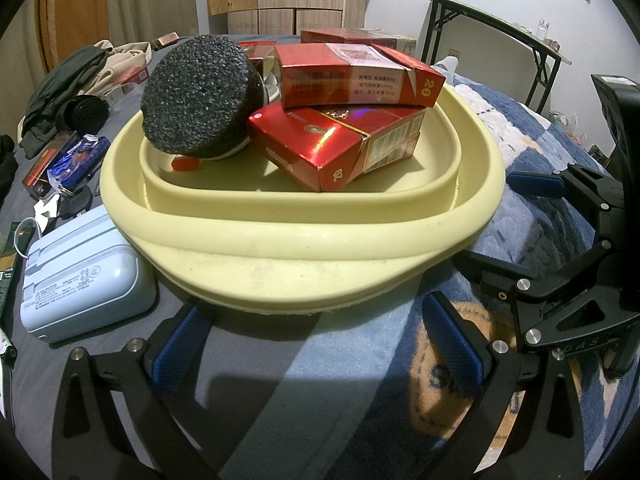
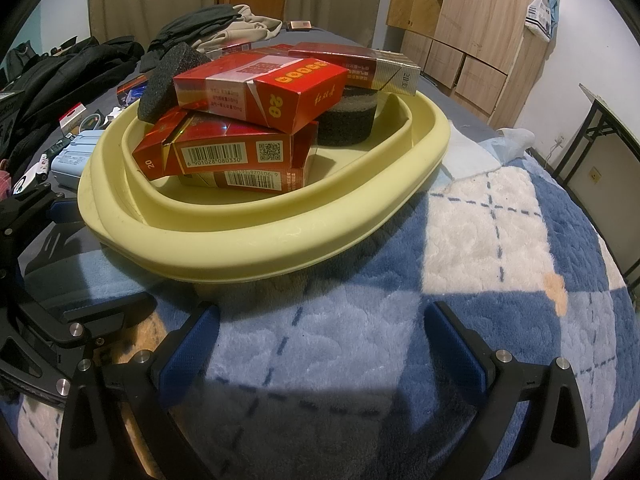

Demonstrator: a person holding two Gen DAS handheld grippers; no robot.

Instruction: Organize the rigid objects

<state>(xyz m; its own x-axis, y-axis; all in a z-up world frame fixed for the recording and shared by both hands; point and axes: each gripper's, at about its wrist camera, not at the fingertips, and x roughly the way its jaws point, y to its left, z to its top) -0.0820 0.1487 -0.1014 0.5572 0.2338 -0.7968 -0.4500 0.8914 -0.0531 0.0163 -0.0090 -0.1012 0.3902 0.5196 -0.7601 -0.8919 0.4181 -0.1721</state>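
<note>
Left fingers: the left gripper hangs low over the bedding with its blue pads spread wide and nothing between them.
Right fingers: the right gripper is likewise released, its pads apart over the checked blanket, empty.
Where the work sits: the cream basin lies just ahead of both pairs of fingers, near but not touching, its front rim facing them.
Done so far: three red boxes are stacked inside it, and a black foam disc leans on the far-left wall; from the right view a second dark foam piece stands behind the stack.
Left to do: I judge it mostly gathered. A pale blue case lies just left of the basin, with small packets beyond it on the grey sheet.
Farther off: more red boxes show behind the basin, though whether they rest on its rim or on the bed is hard to tell.
</note>
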